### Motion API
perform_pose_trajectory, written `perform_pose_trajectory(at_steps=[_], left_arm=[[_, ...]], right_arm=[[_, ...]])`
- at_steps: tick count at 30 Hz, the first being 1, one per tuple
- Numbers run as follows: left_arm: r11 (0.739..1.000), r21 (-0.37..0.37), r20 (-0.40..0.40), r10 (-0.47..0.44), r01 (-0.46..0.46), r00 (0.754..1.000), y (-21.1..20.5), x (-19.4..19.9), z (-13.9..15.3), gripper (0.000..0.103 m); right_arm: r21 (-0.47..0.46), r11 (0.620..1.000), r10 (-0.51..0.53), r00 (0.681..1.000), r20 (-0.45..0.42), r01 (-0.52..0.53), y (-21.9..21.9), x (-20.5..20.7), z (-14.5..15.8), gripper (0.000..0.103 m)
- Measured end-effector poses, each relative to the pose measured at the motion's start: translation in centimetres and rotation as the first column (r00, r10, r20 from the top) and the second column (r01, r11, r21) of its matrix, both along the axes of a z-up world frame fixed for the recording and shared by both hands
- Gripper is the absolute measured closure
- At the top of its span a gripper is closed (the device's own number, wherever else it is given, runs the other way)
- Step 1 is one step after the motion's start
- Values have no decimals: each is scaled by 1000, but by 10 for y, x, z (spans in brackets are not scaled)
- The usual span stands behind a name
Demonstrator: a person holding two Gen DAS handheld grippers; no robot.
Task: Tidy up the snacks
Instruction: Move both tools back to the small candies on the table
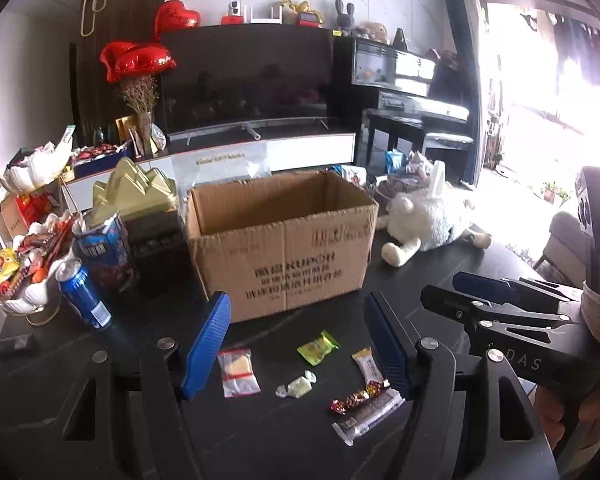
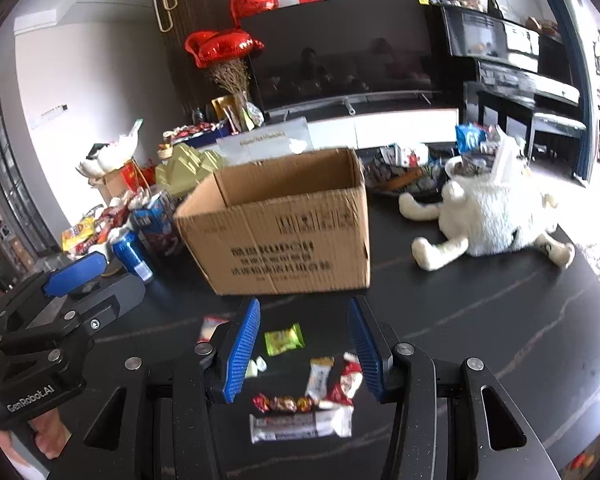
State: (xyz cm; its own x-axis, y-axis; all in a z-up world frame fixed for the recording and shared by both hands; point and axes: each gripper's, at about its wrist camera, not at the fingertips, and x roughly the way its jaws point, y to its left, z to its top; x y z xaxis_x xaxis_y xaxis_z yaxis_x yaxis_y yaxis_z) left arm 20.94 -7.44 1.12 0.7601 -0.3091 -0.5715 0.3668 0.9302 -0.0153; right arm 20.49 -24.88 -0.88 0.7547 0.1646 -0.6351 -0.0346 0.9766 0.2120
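Observation:
An open cardboard box [image 1: 284,240] stands on the dark table; it also shows in the right wrist view [image 2: 280,232]. In front of it lie several small snacks: a clear bag with a yellow piece [image 1: 238,372], a green packet [image 1: 318,347] [image 2: 284,339], a pale wrapped candy [image 1: 297,386], a white-orange bar [image 1: 367,368] [image 2: 319,376], a red-gold candy [image 1: 356,398] [image 2: 284,403] and a silver-brown bar [image 1: 370,416] [image 2: 300,426]. My left gripper [image 1: 298,348] is open above them. My right gripper [image 2: 306,350] is open above them too, and empty.
A blue can [image 1: 84,300], a blue carton [image 1: 104,248] and a white dish of snacks [image 1: 24,280] stand left of the box. A white plush toy [image 1: 428,220] [image 2: 492,220] lies to the right. A TV and a piano stand behind.

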Motion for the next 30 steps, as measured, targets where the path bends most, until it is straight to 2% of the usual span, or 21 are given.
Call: perform_pose_trajectory(at_steps=[5, 9, 17, 28, 30], left_arm=[[1000, -13, -50, 1, -2, 999, -2, 0, -19, 35], [1000, 13, -57, 23, -23, 998, -2, 1, -34, 35], [999, 34, -111, 10, -6, 994, -3, 9, -66, 35], [998, 53, -186, -6, 17, 982, -3, 23, -100, 36], [998, 55, -204, -12, 23, 979, -4, 26, -107, 39]], right_arm=[[1, 1000, -9, 1000, -23, 9, -3, -4, -18, 56], [-3, 1000, -24, 999, -38, 24, -4, -4, -28, 56], [-60, 995, -85, 996, -9, 85, -6, -4, -47, 56], [8, 997, -72, 983, -170, 75, -9, 15, -91, 56], [16, 997, -76, 979, -190, 81, -11, 17, -97, 56]])
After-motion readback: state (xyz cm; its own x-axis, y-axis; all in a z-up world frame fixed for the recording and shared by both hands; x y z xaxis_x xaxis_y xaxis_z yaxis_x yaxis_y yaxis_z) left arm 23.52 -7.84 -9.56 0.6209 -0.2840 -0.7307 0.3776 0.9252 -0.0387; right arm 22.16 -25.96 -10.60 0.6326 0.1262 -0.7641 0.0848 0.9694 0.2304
